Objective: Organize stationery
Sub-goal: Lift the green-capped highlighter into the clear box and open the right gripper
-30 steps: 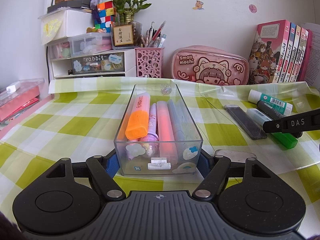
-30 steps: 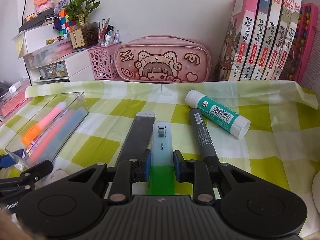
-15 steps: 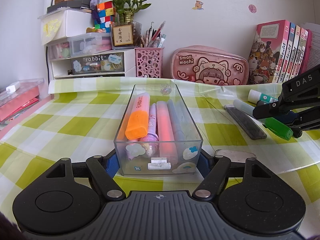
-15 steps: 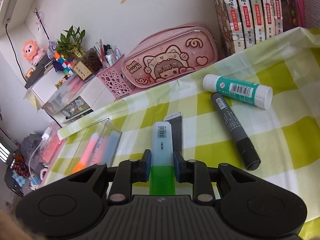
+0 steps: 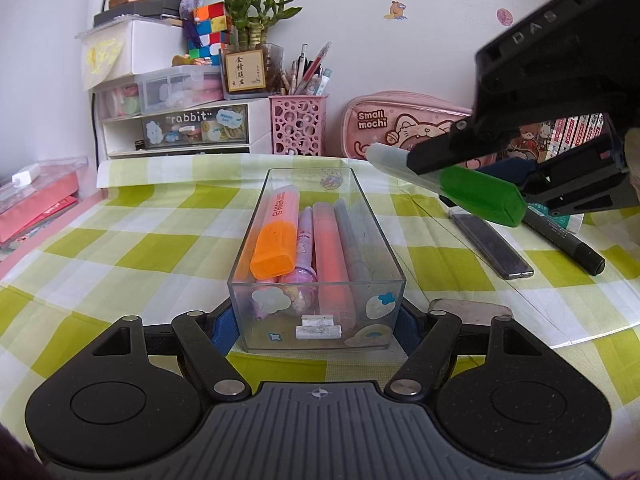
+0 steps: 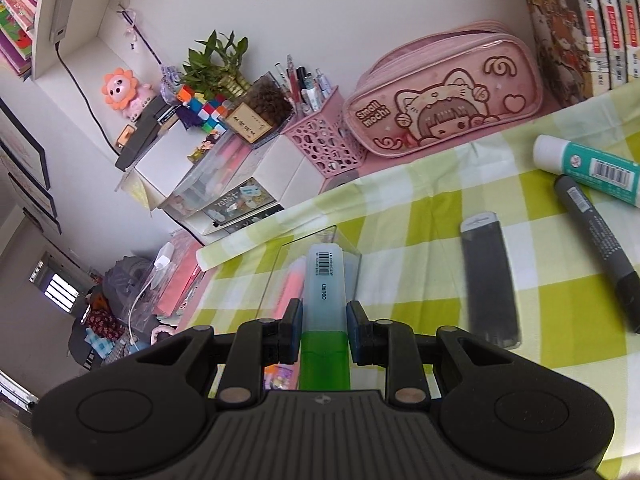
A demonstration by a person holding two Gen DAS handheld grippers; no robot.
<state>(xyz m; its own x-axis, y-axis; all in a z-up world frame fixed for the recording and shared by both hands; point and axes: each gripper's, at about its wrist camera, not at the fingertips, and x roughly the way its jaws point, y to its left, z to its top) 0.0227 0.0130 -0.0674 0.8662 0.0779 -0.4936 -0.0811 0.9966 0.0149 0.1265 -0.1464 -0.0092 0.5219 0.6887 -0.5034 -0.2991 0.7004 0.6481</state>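
A clear plastic box (image 5: 316, 280) sits on the green checked cloth, holding an orange highlighter (image 5: 276, 240), a purple pen, a pink marker and a grey one. My left gripper (image 5: 316, 320) is shut on the box's near end. My right gripper (image 6: 323, 320) is shut on a green highlighter (image 6: 325, 308) with a pale body and holds it in the air over the box's far right side; it also shows in the left wrist view (image 5: 452, 188). The box shows under the highlighter in the right wrist view (image 6: 280, 280).
A dark flat case (image 6: 490, 280), a grey marker (image 6: 596, 248) and a glue stick (image 6: 588, 168) lie on the cloth to the right. A pink pencil case (image 6: 444, 108), pink pen cup (image 5: 300, 124), drawer unit (image 5: 176, 120) and books stand along the wall.
My right gripper has lifted the green highlighter off the cloth and carried it left and up, over the clear box. The left gripper and the box have not moved.
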